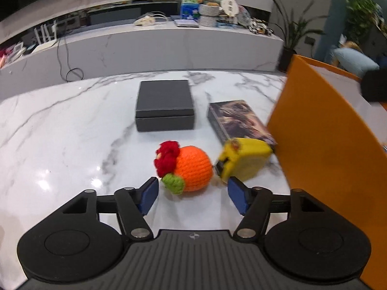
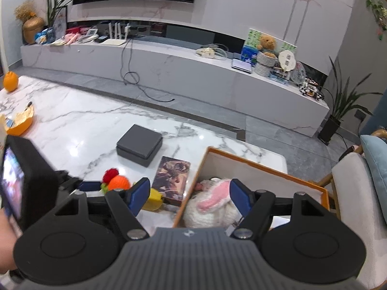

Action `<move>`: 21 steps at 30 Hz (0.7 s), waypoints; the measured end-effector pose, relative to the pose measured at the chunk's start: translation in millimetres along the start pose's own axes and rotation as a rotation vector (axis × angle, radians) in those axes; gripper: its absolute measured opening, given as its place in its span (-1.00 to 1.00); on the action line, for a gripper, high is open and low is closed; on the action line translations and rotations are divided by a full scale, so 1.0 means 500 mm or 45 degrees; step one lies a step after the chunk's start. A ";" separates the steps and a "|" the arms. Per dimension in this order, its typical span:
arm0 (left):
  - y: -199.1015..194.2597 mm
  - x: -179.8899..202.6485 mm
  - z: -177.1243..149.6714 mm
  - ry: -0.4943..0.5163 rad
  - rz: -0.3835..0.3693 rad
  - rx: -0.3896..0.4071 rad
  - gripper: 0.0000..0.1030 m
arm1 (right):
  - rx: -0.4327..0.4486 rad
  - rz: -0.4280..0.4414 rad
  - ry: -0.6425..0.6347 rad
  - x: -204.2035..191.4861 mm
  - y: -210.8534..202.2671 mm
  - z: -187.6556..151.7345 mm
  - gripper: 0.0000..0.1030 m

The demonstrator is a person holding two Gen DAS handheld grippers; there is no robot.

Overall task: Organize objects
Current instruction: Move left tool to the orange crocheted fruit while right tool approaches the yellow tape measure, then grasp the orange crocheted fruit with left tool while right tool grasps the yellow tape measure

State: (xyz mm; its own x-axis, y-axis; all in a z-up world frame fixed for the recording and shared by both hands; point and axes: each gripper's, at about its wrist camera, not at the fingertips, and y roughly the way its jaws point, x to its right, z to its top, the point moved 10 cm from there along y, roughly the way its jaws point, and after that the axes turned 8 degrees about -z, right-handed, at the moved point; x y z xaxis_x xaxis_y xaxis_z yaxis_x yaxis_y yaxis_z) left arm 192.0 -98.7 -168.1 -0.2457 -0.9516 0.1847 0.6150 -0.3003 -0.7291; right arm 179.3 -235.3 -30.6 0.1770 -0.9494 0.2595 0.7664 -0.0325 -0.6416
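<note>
No writing reads clearly on the dark picture-printed flat box (image 1: pixel 238 120) or the plain grey lidded box (image 1: pixel 165 105). The left claw (image 1: pixel 192 194) stands apart, the orange crocheted ball with red flower (image 1: pixel 187 169) just ahead between its blue pads, untouched; a yellow tape measure (image 1: pixel 244 160) sits beside it. Bare white marble worktop (image 1: pixel 60 133) lies open leftward. The right claw (image 2: pixel 187 194) gapes over the orange-edged open bin (image 2: pixel 266 169) holding a white plush rabbit (image 2: pixel 212 205).
</note>
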 end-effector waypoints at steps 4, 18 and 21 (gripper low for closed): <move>0.009 -0.033 0.005 -0.024 0.009 0.028 -0.32 | -0.001 0.017 -0.050 -0.019 0.005 -0.004 0.44; -0.113 -0.127 -0.007 -0.145 0.050 0.006 -0.18 | -0.168 0.154 -0.384 -0.121 0.091 -0.028 0.14; -0.132 -0.144 -0.008 -0.153 0.044 0.013 -0.11 | -0.206 0.168 -0.463 -0.138 0.112 -0.027 0.14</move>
State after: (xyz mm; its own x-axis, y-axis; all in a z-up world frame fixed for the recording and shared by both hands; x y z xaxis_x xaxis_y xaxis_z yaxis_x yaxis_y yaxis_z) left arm 166.2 -10.3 -135.9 -0.1330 -0.9621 0.2380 0.6294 -0.2675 -0.7296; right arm 201.4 -175.8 -94.1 0.4960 -0.7773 0.3869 0.6206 0.0058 -0.7841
